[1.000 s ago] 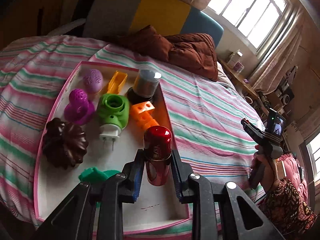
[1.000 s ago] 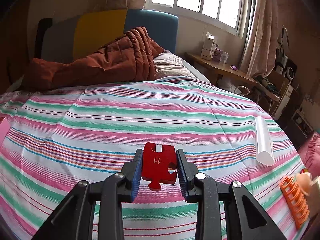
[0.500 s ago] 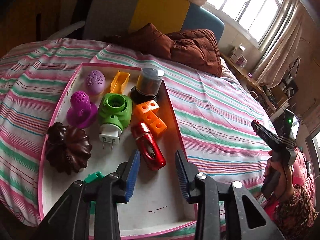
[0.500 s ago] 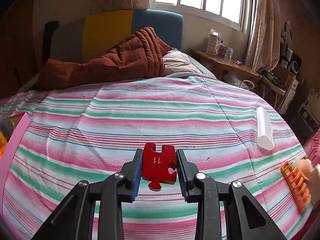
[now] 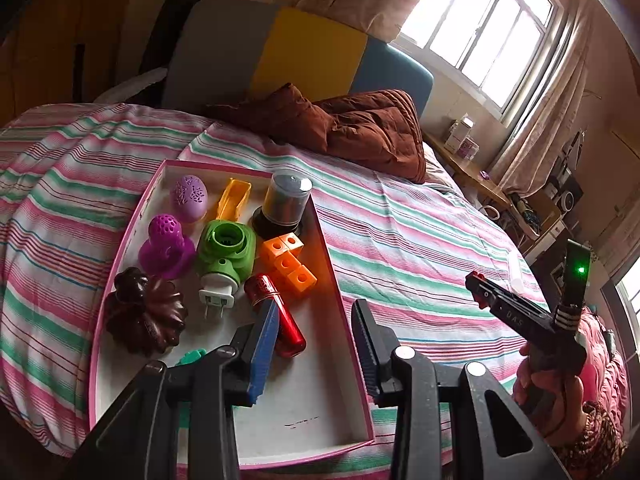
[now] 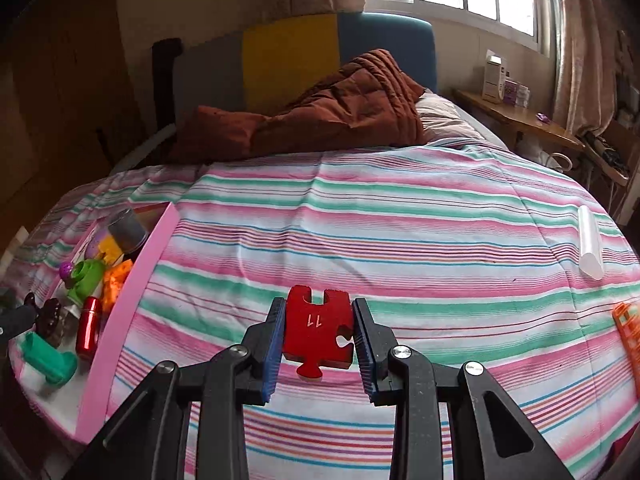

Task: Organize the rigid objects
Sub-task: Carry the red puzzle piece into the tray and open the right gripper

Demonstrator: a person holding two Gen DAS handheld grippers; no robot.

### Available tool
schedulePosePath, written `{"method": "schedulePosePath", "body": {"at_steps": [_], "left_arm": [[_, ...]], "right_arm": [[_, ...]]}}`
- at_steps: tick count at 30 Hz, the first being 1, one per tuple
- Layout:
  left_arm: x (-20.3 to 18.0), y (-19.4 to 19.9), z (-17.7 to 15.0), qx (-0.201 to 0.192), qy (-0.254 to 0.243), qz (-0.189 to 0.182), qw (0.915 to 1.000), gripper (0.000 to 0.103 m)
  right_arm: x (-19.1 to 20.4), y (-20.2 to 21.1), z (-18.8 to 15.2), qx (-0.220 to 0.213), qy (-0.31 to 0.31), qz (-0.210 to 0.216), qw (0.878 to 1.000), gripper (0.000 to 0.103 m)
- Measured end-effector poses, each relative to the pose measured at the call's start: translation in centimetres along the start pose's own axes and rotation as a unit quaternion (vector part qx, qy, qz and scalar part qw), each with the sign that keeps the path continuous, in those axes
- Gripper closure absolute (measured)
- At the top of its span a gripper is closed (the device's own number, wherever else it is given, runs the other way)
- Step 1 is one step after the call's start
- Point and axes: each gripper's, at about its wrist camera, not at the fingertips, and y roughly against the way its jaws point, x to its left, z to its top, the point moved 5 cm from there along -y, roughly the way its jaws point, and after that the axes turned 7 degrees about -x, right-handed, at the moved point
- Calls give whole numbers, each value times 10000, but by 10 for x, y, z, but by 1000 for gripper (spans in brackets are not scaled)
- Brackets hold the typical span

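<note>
- Our left gripper (image 5: 314,346) has just been opening: a second ago it clamped the red metallic cylinder (image 5: 276,314); now the jaws stand apart with nothing pressed between them.
- The cylinder now lies on its side in the pink-rimmed tray (image 5: 348,344), just beside the orange cube block (image 5: 289,258) at its 1 o'clock and the green plug-in device (image 5: 226,258) at its 11 o'clock. We judge that placement done.
- Our right gripper (image 6: 319,330) stays clenched on the red puzzle piece (image 6: 318,326), carried above the striped bedspread (image 6: 400,220).
- The tray has come into the right wrist view, at 9 o'clock from the piece, so we judge the piece goes in next.
- A white tube (image 6: 590,242) and an orange rack (image 6: 628,336) wait on the bedspread at 3 o'clock.
</note>
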Motion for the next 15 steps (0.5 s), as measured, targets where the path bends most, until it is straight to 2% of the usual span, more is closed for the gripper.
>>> {"method": "schedulePosePath", "body": {"at_steps": [5,12,15], "left_arm": [[6,4,2,-45,25,172,9998,66],[17,15,11,-225,-103,848,9961,66],[24,21,13,-280,-84,988,9947,65]], "right_arm": [[36,10,-9,168,254,298,9991,70],[85,23,-15,370,475,802,9950,70],[105,30,-18,412,575,1022,9922,70]]}}
